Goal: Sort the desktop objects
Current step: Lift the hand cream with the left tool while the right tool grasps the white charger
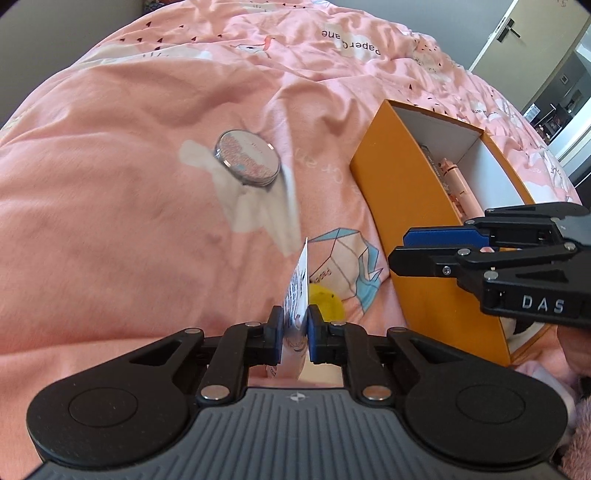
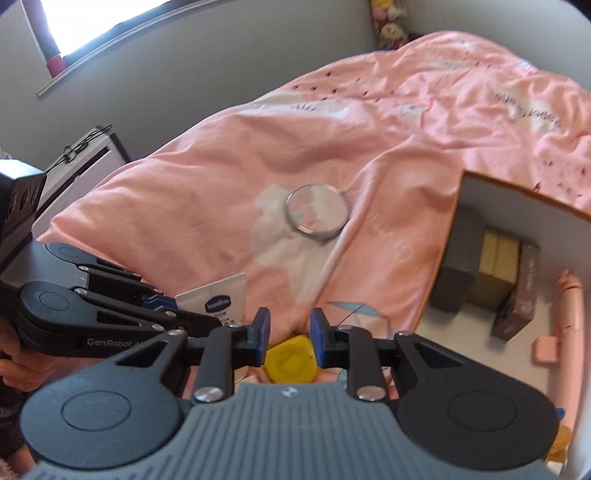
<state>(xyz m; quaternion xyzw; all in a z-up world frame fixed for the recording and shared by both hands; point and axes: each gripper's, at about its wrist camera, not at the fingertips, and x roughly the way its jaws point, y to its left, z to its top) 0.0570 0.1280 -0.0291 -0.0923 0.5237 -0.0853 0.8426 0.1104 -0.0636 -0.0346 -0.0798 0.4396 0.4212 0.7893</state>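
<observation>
My left gripper (image 1: 295,325) is shut on a white Vaseline tube (image 1: 297,295), held edge-on above the pink bedspread; the tube also shows in the right wrist view (image 2: 216,295). My right gripper (image 2: 289,334) is open, its jaws either side of and above a yellow round object (image 2: 291,360) on the bedspread, which also shows in the left wrist view (image 1: 327,301). The right gripper (image 1: 424,247) hovers beside the orange box (image 1: 413,206). A round clear-lidded tin (image 1: 246,157) lies further out on the bed and shows in the right wrist view (image 2: 318,210) too.
The orange box (image 2: 517,192) holds dark and tan small boxes (image 2: 491,271) and a pink stick-shaped item (image 2: 569,314). A grey wall and window lie behind the bed. A door (image 1: 517,33) stands at the far right.
</observation>
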